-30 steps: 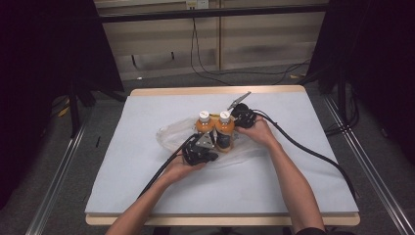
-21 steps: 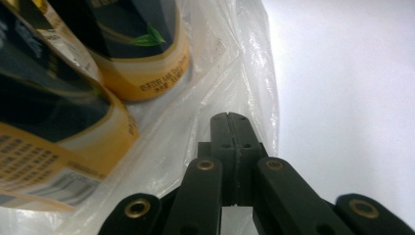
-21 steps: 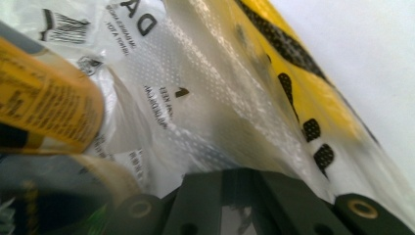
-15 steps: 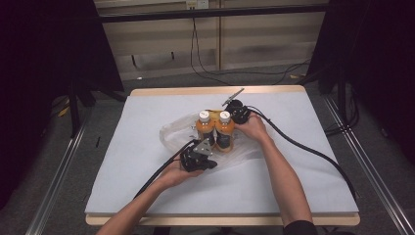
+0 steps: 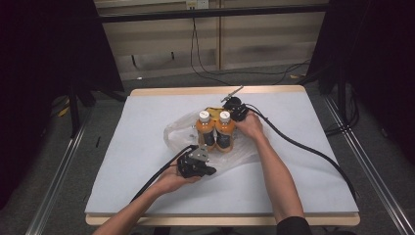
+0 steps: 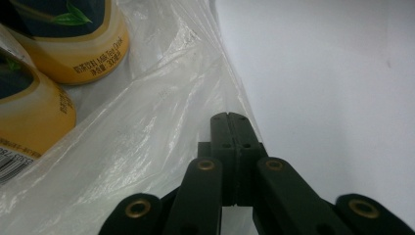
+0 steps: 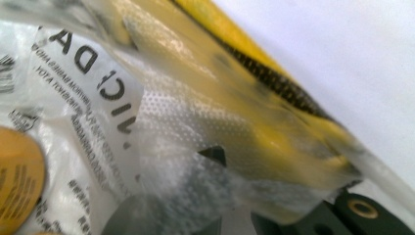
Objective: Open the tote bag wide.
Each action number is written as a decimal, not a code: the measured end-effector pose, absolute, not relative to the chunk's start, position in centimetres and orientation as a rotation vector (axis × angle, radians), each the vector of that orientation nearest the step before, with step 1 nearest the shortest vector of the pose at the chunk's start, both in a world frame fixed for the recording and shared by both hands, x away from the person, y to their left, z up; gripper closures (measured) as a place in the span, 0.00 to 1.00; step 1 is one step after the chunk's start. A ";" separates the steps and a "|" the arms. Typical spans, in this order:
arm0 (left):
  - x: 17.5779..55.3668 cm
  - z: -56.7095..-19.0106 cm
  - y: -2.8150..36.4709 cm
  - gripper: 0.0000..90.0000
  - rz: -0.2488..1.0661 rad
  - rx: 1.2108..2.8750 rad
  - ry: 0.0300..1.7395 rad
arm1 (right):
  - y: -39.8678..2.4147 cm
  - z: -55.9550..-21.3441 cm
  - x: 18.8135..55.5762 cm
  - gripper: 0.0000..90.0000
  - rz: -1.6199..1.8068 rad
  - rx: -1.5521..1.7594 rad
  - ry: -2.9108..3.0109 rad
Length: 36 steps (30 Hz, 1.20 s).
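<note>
Dark curtains and trailing cables ring a table (image 5: 147,147) under a pale sheet.

High view: two orange drink bottles (image 5: 216,129) stand upright, touching, inside a clear plastic bag (image 5: 178,132) at mid-table, with a yellow item (image 5: 214,109) lying just behind them. The left claw (image 5: 208,171) sits at the bag's near edge, in front of the bottles. The right claw (image 5: 234,113) is just beside the right bottle, at the bag's far-right side. Compared with a second ago, the left claw has drawn back toward the person and away from the bottles, and the film between it and the bottles looks more stretched out; the right hand has barely shifted. Judgement: the bag mouth is being pulled open or straightened around the bottles.

Left gripper view: the left claw (image 6: 234,117) is pressed together, its tips at the bag's edge (image 6: 147,127) against the table sheet. A fold of film appears caught between the tips, though the pinch itself is hard to confirm. Both bottles (image 6: 73,49) stand at upper left, behind the film.

Right gripper view: bag film (image 7: 98,98) with printed lettering drapes over the right claw (image 7: 214,152), so I cannot see how its tips stand; it most likely grips the film. The yellow item (image 7: 220,63) lies just behind the film.
</note>
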State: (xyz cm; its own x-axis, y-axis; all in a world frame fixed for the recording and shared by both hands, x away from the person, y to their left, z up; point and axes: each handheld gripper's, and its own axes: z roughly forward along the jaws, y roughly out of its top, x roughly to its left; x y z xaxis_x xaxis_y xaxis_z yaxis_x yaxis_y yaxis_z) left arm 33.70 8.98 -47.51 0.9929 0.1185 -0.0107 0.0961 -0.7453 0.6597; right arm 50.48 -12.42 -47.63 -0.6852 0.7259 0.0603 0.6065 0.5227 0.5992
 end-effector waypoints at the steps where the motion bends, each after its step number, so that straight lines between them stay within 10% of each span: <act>1: 33.6 -47.6 9.0 1.00 0.042 2.410 0.147 | -12.3 -47.6 50.5 1.00 0.885 1.140 2.559; 36: 34.0 -47.1 10.9 1.00 -0.040 2.352 0.235 | -13.2 -45.7 49.6 1.00 1.010 1.178 2.506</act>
